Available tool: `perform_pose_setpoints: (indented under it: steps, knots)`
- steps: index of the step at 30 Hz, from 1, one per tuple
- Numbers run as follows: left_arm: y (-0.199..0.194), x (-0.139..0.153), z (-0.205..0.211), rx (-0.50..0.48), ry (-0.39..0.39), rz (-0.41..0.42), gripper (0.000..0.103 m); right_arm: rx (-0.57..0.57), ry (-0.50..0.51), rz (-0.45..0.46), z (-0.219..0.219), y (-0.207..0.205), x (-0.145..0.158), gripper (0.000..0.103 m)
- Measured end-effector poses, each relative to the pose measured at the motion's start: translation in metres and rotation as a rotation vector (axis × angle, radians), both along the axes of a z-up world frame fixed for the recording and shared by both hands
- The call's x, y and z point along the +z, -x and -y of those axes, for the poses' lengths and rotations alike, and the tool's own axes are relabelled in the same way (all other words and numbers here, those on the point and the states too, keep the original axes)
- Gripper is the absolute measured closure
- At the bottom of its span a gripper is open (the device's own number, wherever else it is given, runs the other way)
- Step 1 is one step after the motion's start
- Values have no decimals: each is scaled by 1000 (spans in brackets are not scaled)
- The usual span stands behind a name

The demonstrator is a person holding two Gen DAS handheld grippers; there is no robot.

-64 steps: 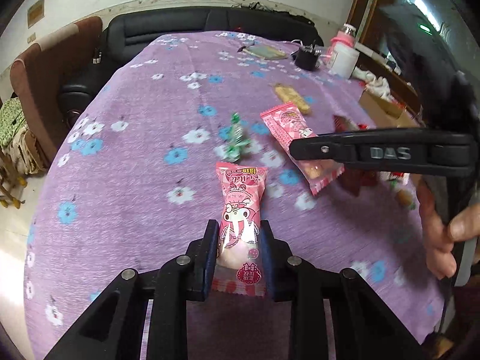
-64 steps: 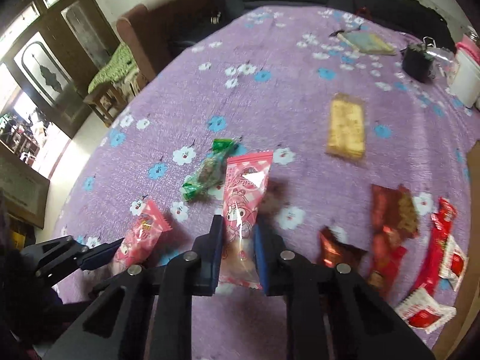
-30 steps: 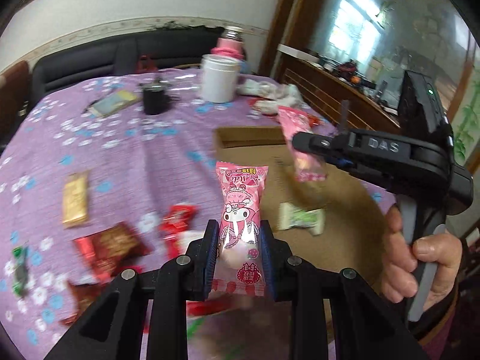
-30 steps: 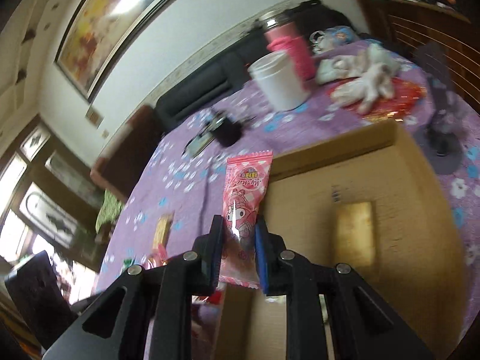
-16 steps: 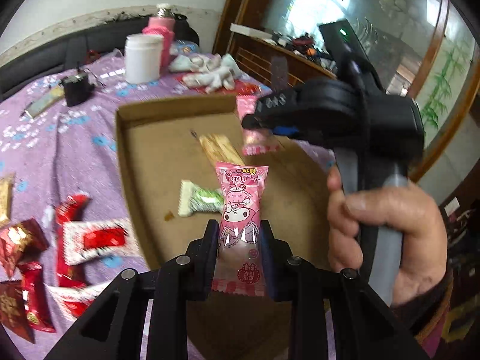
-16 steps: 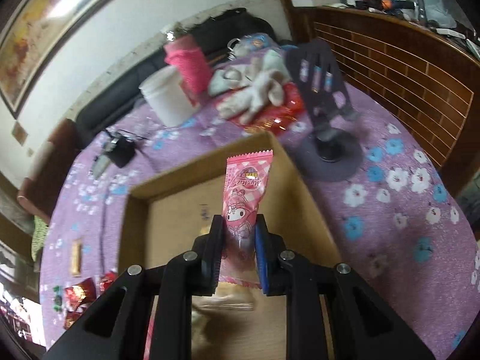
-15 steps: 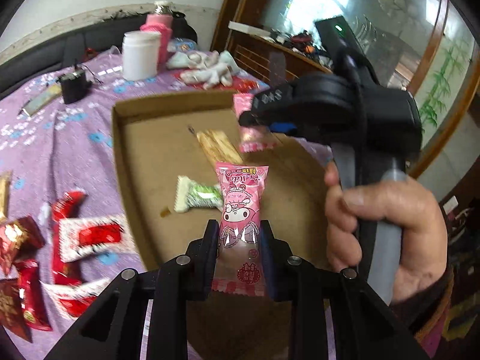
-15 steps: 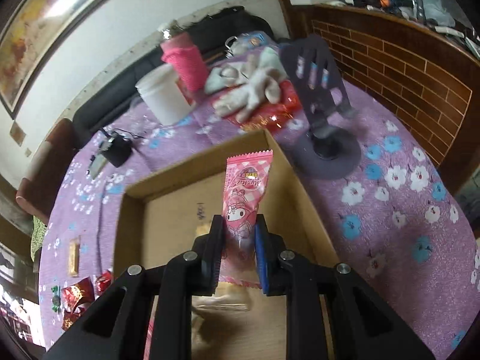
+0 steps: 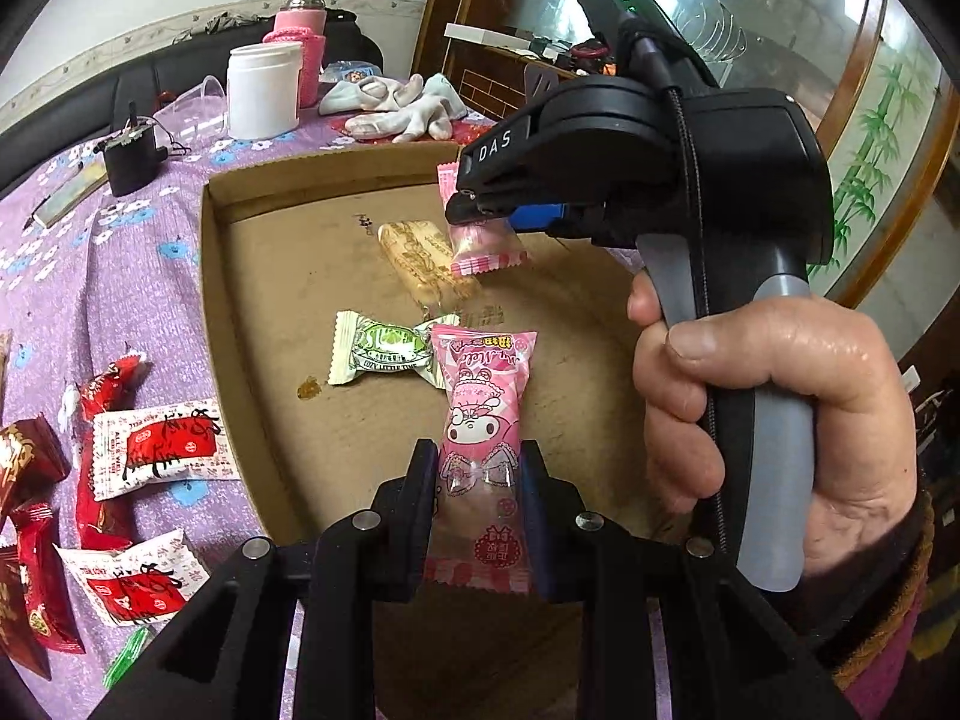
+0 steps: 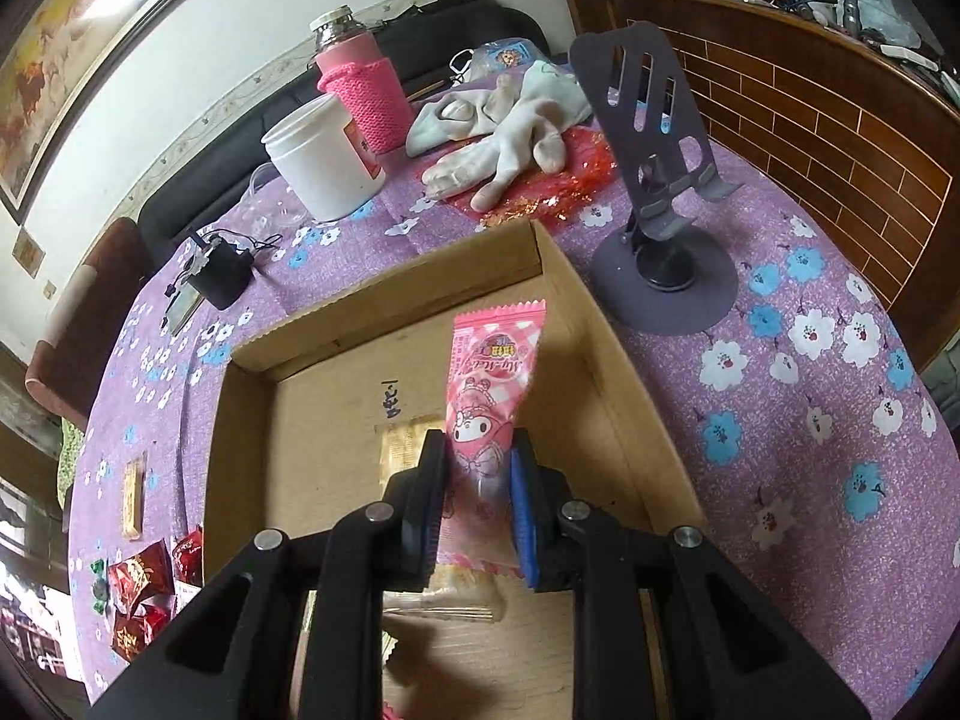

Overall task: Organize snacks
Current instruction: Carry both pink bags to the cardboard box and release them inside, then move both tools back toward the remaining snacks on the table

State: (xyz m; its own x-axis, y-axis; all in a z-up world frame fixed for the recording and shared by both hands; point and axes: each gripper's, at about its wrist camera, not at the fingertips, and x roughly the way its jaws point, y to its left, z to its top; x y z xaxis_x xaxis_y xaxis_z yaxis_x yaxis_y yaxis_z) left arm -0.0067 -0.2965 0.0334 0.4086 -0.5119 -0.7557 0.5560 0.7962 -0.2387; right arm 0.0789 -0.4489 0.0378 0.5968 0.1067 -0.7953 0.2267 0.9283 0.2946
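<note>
Snacks carried off the purple bench since a moment ago, now hanging over the cardboard box point(image 9: 252, 324). Left claw point(image 9: 477, 501) pinching a pink packet point(image 9: 480, 420); right claw point(image 10: 477, 501) pinching a second pink packet point(image 10: 489, 396) above the far end. Both tilted steeply down, slowed almost to a stop. Right hand point(image 9: 768, 420) wrapped round its grey handle. Likely ready for release beside the green candy point(image 9: 384, 348) and biscuit bar point(image 9: 420, 258) already inside. Red packets point(image 9: 150, 447) left on the bench.

Floral-clothed table point(image 10: 810, 396); cardboard box point(image 10: 606, 360), snacks point(image 9: 153, 450)
</note>
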Motion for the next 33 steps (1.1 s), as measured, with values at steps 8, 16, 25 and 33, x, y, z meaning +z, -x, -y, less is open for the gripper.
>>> perform_pose_setpoints:
  steps: [8, 16, 25, 33]
  knots:
    - [-2, 1, 0, 0, 14, 4, 76, -25, 1, 8, 4, 2, 4, 78]
    - [-1, 5, -4, 19, 29, 26, 76, -38, -24, 91, 7, 12, 20, 76]
    - [-2, 22, -20, 84, 14, 78, 76, 113, 9, 183, -35, 16, 38, 75]
    - [0, 45, -68, 189, 6, 108, 75, 224, 28, 217, -66, 20, 41, 70]
